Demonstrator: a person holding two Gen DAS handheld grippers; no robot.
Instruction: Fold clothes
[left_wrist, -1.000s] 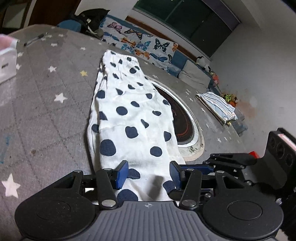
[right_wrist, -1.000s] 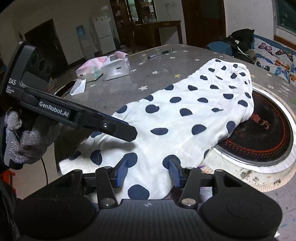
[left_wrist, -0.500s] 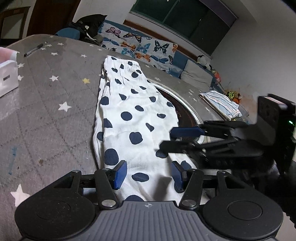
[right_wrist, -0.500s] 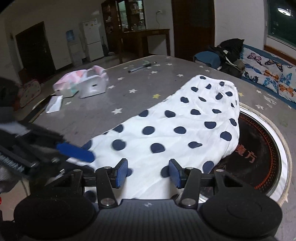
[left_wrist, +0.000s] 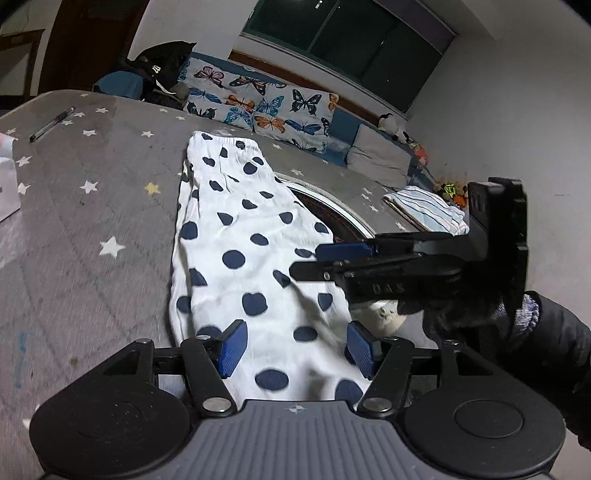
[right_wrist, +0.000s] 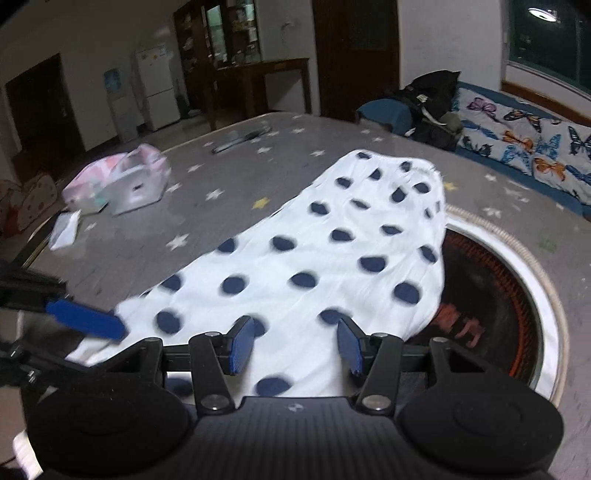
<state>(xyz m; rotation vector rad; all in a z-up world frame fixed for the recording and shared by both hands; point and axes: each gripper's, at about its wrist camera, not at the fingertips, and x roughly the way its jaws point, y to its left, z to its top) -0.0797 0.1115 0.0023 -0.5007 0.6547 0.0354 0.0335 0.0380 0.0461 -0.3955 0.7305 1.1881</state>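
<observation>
A white garment with dark blue dots (left_wrist: 240, 236) lies lengthwise on the grey star-patterned table, its waistband at the far end; it also shows in the right wrist view (right_wrist: 332, 258). My left gripper (left_wrist: 295, 345) is open, its blue pads low over the garment's near end, holding nothing. My right gripper (right_wrist: 293, 341) is open above the near part of the garment, holding nothing. In the left wrist view the right gripper (left_wrist: 325, 258) reaches in from the right over the cloth. The left gripper's blue finger (right_wrist: 86, 323) shows at the left of the right wrist view.
A round black cooktop with a white rim (right_wrist: 517, 295) is set in the table, partly under the garment's right edge. A folded striped cloth (left_wrist: 424, 210) lies at the far right. A pink-white box (right_wrist: 122, 181), a pen (left_wrist: 51, 125) and a butterfly-print sofa (left_wrist: 266, 107) lie beyond.
Both grippers have lifted and drawn back from the garment's near end. The right gripper has moved higher over the cloth, seen from the left. The garment stays flat.
</observation>
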